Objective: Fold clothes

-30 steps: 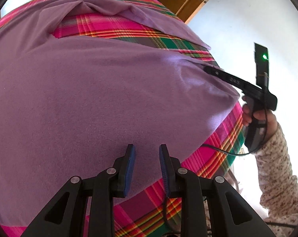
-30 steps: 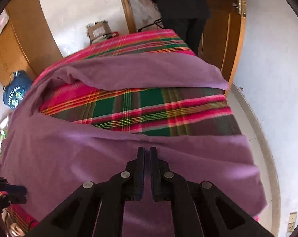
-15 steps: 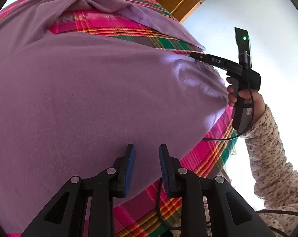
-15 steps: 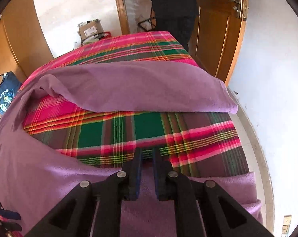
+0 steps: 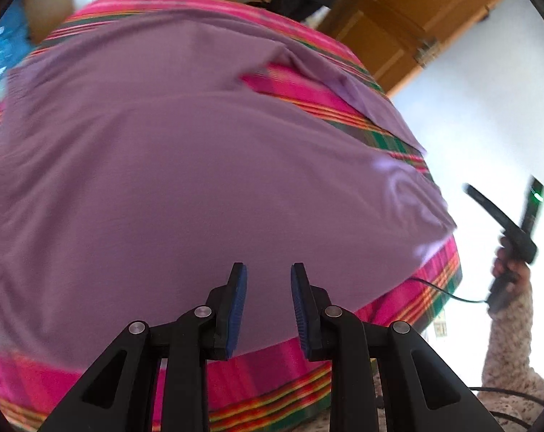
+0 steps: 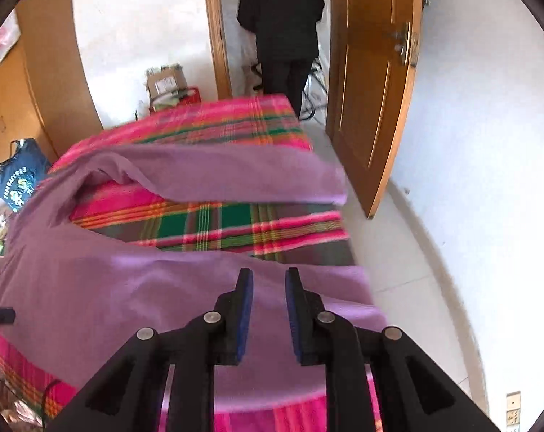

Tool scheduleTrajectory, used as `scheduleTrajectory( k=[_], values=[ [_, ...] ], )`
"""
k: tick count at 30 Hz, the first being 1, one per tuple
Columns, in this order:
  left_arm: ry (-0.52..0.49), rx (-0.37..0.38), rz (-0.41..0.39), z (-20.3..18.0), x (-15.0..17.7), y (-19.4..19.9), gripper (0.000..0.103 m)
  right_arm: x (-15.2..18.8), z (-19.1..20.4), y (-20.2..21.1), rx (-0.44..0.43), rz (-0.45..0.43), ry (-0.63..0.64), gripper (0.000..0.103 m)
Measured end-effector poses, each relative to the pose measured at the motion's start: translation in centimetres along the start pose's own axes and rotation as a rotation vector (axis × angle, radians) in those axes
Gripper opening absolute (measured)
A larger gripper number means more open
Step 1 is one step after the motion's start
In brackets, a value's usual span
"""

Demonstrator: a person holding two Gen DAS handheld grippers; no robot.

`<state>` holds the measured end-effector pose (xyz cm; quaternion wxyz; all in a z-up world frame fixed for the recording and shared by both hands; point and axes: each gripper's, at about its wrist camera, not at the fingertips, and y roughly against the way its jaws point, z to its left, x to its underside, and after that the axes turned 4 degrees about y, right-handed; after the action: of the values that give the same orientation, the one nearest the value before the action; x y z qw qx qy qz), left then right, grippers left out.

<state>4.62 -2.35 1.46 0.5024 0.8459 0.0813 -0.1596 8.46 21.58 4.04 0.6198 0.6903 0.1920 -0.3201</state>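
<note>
On the bed (image 6: 236, 122), over the bright checked blanket (image 6: 214, 226), lies the purple cloth (image 5: 185, 180). It covers most of the bed. At the far end, 1 part of it is folded back, so a strip of blanket shows in between.

Your left gripper (image 5: 268, 302) hangs over the near edge of the cloth. Its 2 blue pads (image 5: 236, 306) are apart, and nothing is between them.

Your right gripper (image 6: 268, 309) is over the right side of the cloth. Its jaws have just been opening, and now there is a gap with nothing pinched in it. The cloth lies below, not held.

In the left view you can see your right hand (image 5: 509, 270), in a spotted sleeve (image 5: 513, 352), off the bed's right side.

Past the bed, a person in dark clothes (image 6: 282, 32) stands in the doorway, next to the open wooden door (image 6: 373, 82). A blue bag (image 6: 18, 176) sits on the floor at the left.
</note>
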Motion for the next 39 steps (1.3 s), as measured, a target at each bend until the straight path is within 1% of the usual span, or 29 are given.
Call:
scheduleTrajectory(
  k=[3, 4, 5, 6, 7, 8, 10, 12, 16, 19, 22, 24, 25, 26, 27, 29, 31, 33, 35, 39],
  values=[
    [0.031, -0.059, -0.023, 2.0, 0.8, 1.6, 0.026, -0.6, -0.8, 3.6, 0.053, -0.033, 0.056, 0.021],
    [0.040, -0.075, -0.024, 2.6, 1.0, 1.9, 0.027, -0.8, -1.1, 5.0, 0.086, -0.056, 0.079, 0.023],
    [0.051, -0.092, -0.025, 3.1, 1.3, 2.2, 0.029, -0.8, -1.2, 6.3, 0.098, -0.076, 0.094, 0.026],
    [0.070, -0.103, -0.030, 3.8, 1.7, 2.5, 0.032, -0.7, -1.3, 7.2, 0.088, -0.087, 0.099, 0.033],
    [0.084, -0.104, -0.031, 4.3, 2.0, 2.7, 0.032, -0.5, -1.3, 7.6, 0.052, -0.087, 0.097, 0.041],
    [0.099, -0.107, -0.031, 4.8, 2.5, 3.0, 0.032, -0.2, -1.2, 7.9, 0.015, -0.084, 0.096, 0.043],
    [0.134, -0.108, -0.034, 5.7, 3.3, 3.3, 0.032, 0.9, -0.2, 7.3, -0.054, -0.052, 0.104, 0.044],
    [0.170, -0.107, -0.032, 6.4, 4.2, 3.5, 0.032, 2.5, 1.6, 5.8, -0.102, -0.006, 0.146, 0.044],
    [0.244, -0.101, -0.018, 7.9, 5.7, 3.6, 0.032, 5.6, 6.3, 2.5, -0.150, 0.057, 0.269, 0.043],
    [0.331, -0.059, -0.038, 9.3, 6.4, 4.4, 0.037, 7.0, 10.1, 1.1, -0.246, 0.058, 0.345, 0.043],
    [0.428, -0.027, -0.058, 10.7, 6.5, 4.9, 0.039, 7.4, 13.6, 0.7, -0.319, 0.033, 0.432, 0.044],
    [0.457, -0.023, -0.070, 11.2, 6.6, 5.0, 0.040, 7.5, 15.7, 0.5, -0.339, 0.029, 0.506, 0.044],
    [0.472, -0.017, -0.074, 11.4, 6.6, 5.1, 0.042, 7.7, 16.4, 0.5, -0.343, 0.027, 0.534, 0.043],
    [0.501, 0.004, -0.081, 11.7, 6.5, 5.0, 0.043, 7.9, 17.2, 0.3, -0.351, 0.024, 0.569, 0.044],
    [0.524, 0.019, -0.088, 11.8, 6.4, 5.0, 0.045, 7.9, 17.8, 0.2, -0.361, 0.031, 0.586, 0.044],
    [0.543, 0.017, -0.097, 11.9, 6.1, 4.9, 0.045, 8.0, 18.8, -0.1, -0.389, 0.040, 0.611, 0.044],
    [0.543, 0.013, -0.103, 11.9, 6.0, 4.9, 0.045, 8.3, 20.1, -0.3, -0.424, 0.048, 0.637, 0.044],
    [0.558, 0.022, -0.102, 12.0, 5.5, 4.7, 0.045, 8.8, 21.2, -0.7, -0.435, 0.054, 0.661, 0.044],
    [0.586, 0.038, -0.109, 12.4, 5.2, 4.6, 0.045, 8.9, 22.2, -0.9, -0.434, 0.038, 0.685, 0.044],
    [0.656, 0.113, -0.143, 13.6, 5.0, 4.3, 0.045, 8.9, 23.2, -1.0, -0.430, 0.023, 0.713, 0.044]
  ],
)
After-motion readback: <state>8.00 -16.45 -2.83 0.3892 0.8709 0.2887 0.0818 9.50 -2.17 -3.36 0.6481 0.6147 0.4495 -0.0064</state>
